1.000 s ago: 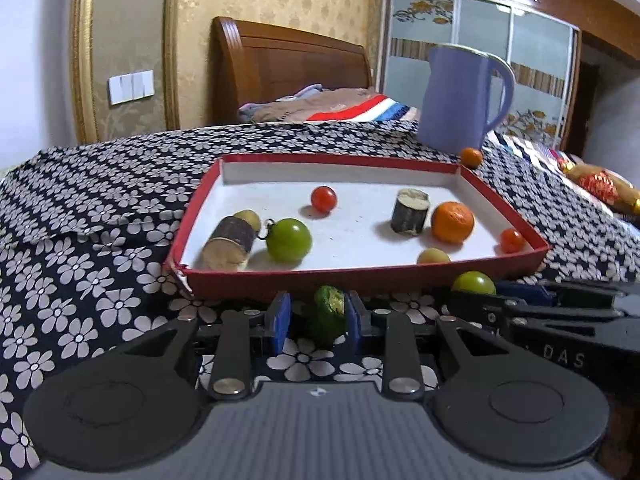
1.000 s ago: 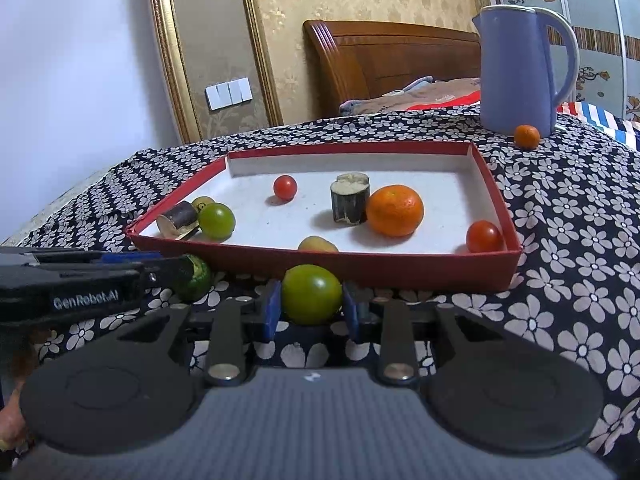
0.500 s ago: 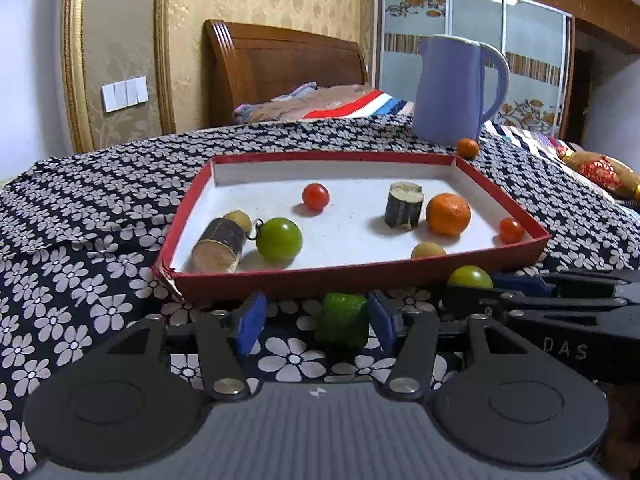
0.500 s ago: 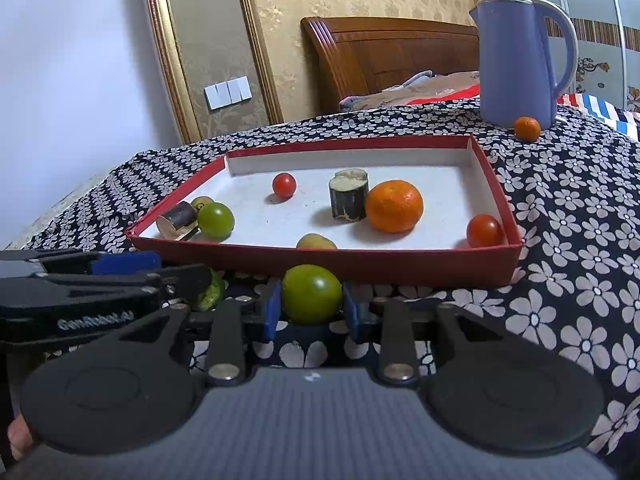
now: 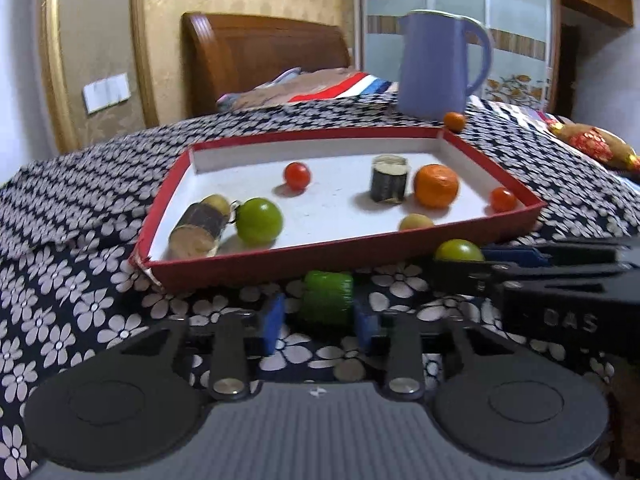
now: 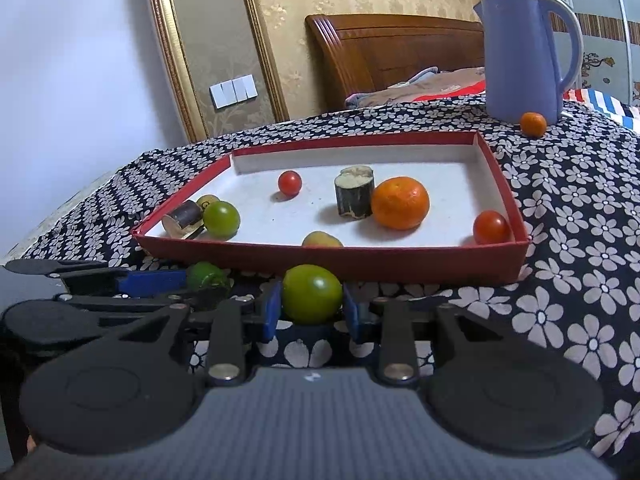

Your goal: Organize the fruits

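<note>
While the right gripper (image 6: 311, 312) clamps a green tomato (image 6: 312, 293) just before the red tray (image 6: 400, 266), the left gripper (image 5: 320, 322) stands parted around a green block (image 5: 327, 298) (pads apparently not touching). Both fruits sit outside the tray, on the flowered cloth (image 6: 580, 240).

You've got a blue jug (image 6: 524, 56) on the floral cloth (image 6: 580, 216); behind the jug, wooden headboard (image 6: 396, 56), striped bedding (image 5: 340, 86), wall switches (image 6: 234, 90) further left.

Tray (image 6: 400, 270): red outside, white inside. Cloth (image 6: 580, 216): black with white flowers. Jug (image 6: 520, 56): lavender-blue. Tomato (image 6: 312, 294): green. Mandarin (image 6: 400, 203): orange. Cherry tomato (image 6: 491, 227): red. Fingers (image 6: 272, 312): blue pads on black.
</note>
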`<state>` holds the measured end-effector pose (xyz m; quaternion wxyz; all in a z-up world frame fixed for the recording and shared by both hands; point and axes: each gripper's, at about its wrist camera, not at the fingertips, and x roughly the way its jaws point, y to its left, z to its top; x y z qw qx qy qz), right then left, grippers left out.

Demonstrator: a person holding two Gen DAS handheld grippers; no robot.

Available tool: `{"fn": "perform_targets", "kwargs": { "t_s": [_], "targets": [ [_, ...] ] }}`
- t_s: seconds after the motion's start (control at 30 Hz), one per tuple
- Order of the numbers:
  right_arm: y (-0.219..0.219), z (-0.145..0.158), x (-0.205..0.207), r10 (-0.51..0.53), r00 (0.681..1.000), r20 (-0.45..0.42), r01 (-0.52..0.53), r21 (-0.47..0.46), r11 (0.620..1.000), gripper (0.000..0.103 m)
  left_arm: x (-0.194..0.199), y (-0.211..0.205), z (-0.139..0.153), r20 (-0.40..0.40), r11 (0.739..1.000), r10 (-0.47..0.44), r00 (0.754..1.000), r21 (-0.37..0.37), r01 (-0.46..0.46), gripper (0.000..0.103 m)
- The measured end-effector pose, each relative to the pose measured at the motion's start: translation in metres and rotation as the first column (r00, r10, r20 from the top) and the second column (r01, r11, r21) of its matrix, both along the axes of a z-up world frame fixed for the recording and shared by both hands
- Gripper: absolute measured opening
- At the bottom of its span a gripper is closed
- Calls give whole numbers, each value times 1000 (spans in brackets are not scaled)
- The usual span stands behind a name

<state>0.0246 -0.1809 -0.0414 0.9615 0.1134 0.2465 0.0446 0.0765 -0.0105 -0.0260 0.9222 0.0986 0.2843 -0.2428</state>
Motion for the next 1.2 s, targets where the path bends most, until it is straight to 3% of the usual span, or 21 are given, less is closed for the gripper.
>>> {"fn": "perform_targets", "kwargs": {
  "t_s": [0.13,0.37,0.57,0.77,0.97,1.2],
  "targets": [
    [-1,-1,1,-1,1000,-4,1,9,1000,31,2,2,-1,-27,1000,-15,1000,-19,14,27],
    [6,-2,6,20,999,-34,-21,-33,999,32,5,7,-2,-36,999,-13,999,-30,12,27],
    [3,-2,5,20,999,-30,-20,-12,1000,31,6,7,-2,-39,999,-10,999,-38,8,27],
    [-5,-1,-2,-12,1000,6,12,27,1000,31,-1,8,4,12,999,34,999,-36,-33,27],
    [-2,2,-6,-59,998,26,59,0,998,31,-7,26,20,84,989,104,991,-118,-94,27],
    [-2,3,-7,-107,994,28,108,-26,994,31,-4,30,20,76,985,132,988,-125,-122,27]
  ]
}}
